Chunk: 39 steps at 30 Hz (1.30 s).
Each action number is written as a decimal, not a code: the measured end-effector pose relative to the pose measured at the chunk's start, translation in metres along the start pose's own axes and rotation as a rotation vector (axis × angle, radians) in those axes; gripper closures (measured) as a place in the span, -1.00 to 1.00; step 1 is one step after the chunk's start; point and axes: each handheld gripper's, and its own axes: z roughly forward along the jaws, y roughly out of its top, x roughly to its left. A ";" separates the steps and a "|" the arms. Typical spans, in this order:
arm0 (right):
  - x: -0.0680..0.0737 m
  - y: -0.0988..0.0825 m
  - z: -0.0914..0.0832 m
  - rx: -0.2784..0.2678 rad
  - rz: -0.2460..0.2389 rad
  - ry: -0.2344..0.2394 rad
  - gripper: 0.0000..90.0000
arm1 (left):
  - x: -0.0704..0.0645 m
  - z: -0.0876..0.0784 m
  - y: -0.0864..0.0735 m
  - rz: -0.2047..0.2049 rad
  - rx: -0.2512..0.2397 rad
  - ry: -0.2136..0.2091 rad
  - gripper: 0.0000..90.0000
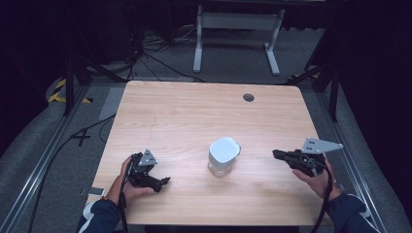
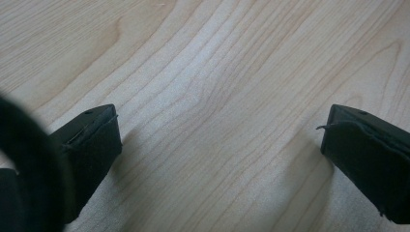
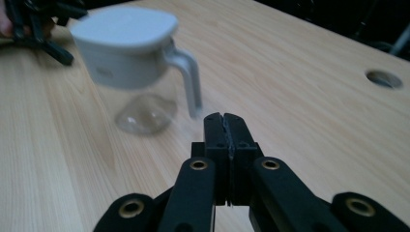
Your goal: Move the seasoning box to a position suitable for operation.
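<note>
A clear jug (image 1: 223, 156) with a white lid and white handle stands upright near the middle of the wooden table (image 1: 194, 116). In the right gripper view the jug (image 3: 138, 72) is just ahead, its handle turned toward my right gripper (image 3: 225, 121), whose jaws are pressed together with nothing between them. From above, the right gripper (image 1: 278, 154) is a short way right of the jug, pointing at it. My left gripper (image 1: 165, 182) rests low on the table at the front left; its jaws stand wide apart over bare wood (image 2: 222, 130).
A round cable hole (image 1: 248, 97) sits near the table's far edge. Beyond the table are a white desk frame (image 1: 238, 34) and floor cables. Metal rails run along both sides of the table.
</note>
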 end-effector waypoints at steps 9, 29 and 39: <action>0.021 0.063 0.051 -0.054 -0.096 0.125 1.00 | 0.000 0.000 0.000 -0.003 0.001 -0.001 -0.98; 0.020 0.076 0.100 0.025 -0.122 0.165 1.00 | 0.002 0.000 0.001 -0.003 -0.002 0.004 -0.94; 0.019 0.075 0.099 0.017 -0.116 0.156 1.00 | 0.000 -0.004 -0.002 -0.036 -0.037 0.038 -0.68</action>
